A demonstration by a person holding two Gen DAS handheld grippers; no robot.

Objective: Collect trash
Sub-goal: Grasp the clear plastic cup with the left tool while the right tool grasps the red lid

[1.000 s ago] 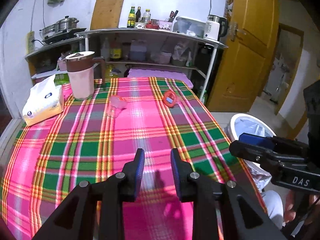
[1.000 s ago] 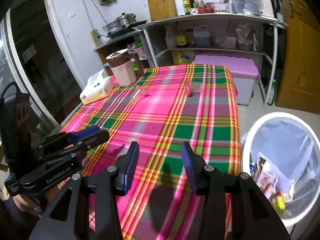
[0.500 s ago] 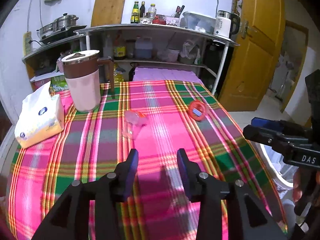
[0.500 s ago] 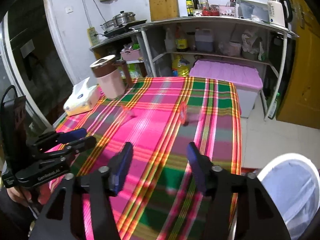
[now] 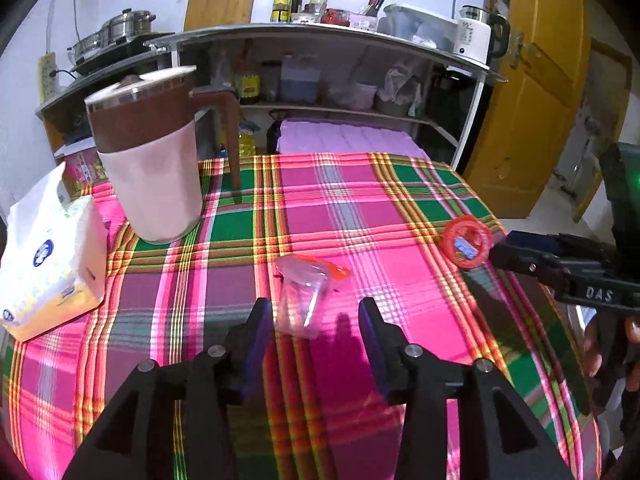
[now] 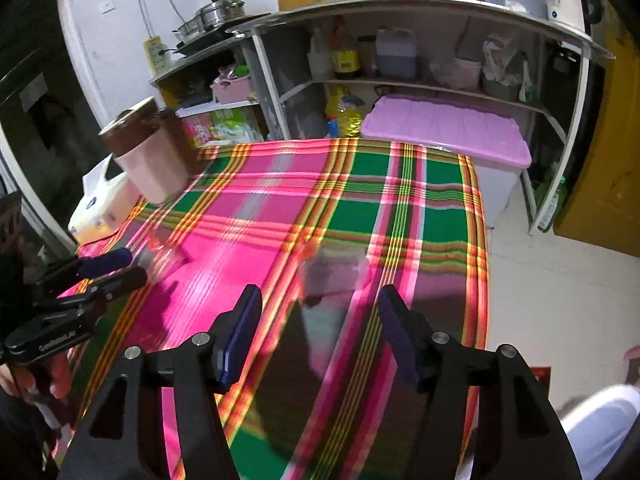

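Observation:
A clear plastic cup with an orange lid flap (image 5: 306, 296) lies on its side on the plaid tablecloth (image 5: 360, 208). My left gripper (image 5: 316, 320) is open, its fingertips either side of the cup's near end. A second clear cup with a round red lid (image 5: 466, 242) lies near the table's right edge; in the right wrist view it shows blurred (image 6: 334, 272). My right gripper (image 6: 320, 312) is open just short of it. Each gripper shows in the other's view, the right one (image 5: 520, 254) beside the red lid and the left one (image 6: 116, 266) at the first cup (image 6: 160, 250).
A pink and brown jug (image 5: 150, 164) and a tissue pack (image 5: 48, 256) stand at the table's far left. Behind the table is a shelf unit (image 5: 320, 40) and a purple-lidded bin (image 6: 444, 128). A white trash bin's rim (image 6: 600, 420) shows on the floor at right.
Both grippers have moved forward over the table and opened wider. The left one has reached the clear cup and the right one has closed in on the red-lidded cup. The trash bin has slid out of view.

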